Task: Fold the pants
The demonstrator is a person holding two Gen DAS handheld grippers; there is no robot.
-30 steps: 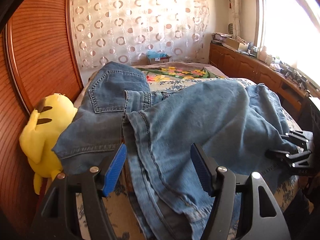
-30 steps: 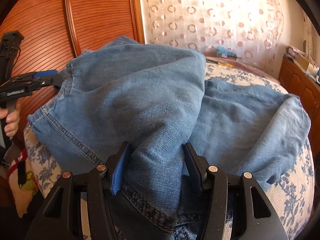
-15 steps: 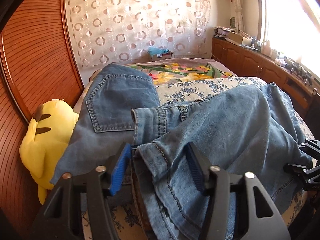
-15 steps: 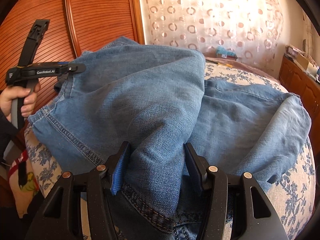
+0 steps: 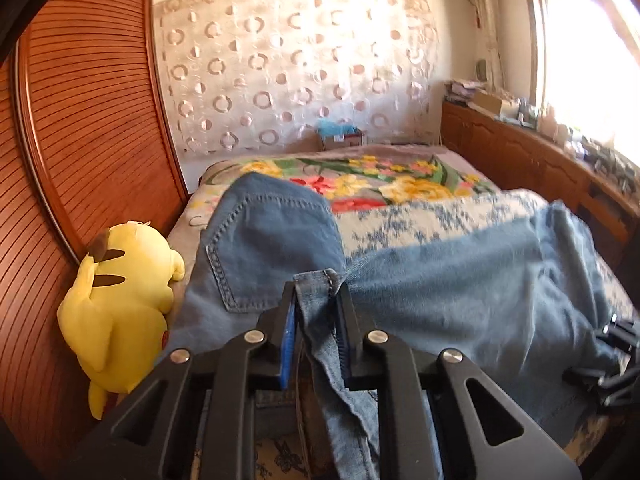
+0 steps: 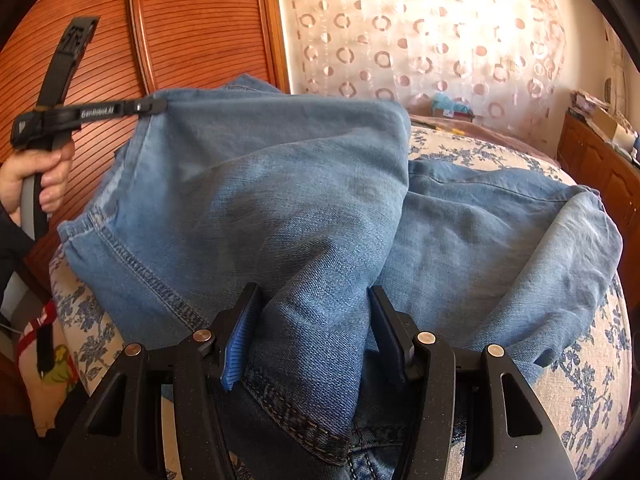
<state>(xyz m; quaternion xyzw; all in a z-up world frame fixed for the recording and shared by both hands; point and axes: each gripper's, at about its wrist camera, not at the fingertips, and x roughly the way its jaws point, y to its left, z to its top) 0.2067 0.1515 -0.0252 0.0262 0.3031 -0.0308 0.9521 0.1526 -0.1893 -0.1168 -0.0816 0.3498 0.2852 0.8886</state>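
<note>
Blue jeans lie bunched on the bed, back pocket up at the left. My left gripper has a folded denim edge between its jaws. They are closing and the pads pinch the cloth. In the right wrist view the left gripper, held by a hand, lifts that corner of the jeans off the bed. My right gripper grips a thick fold near a stitched hem, with denim filling the gap between its fingers. It also shows at the edge of the left wrist view, right gripper.
A yellow plush toy leans against the ribbed wooden panel at the left. A flowered blanket covers the far bed, and a blue-patterned bedspread lies under the jeans. A cluttered wooden cabinet runs along the right.
My left gripper's jaws have narrowed from wide apart onto the denim edge and risen with it, pulling that corner up. The right gripper and its fold have not moved.
</note>
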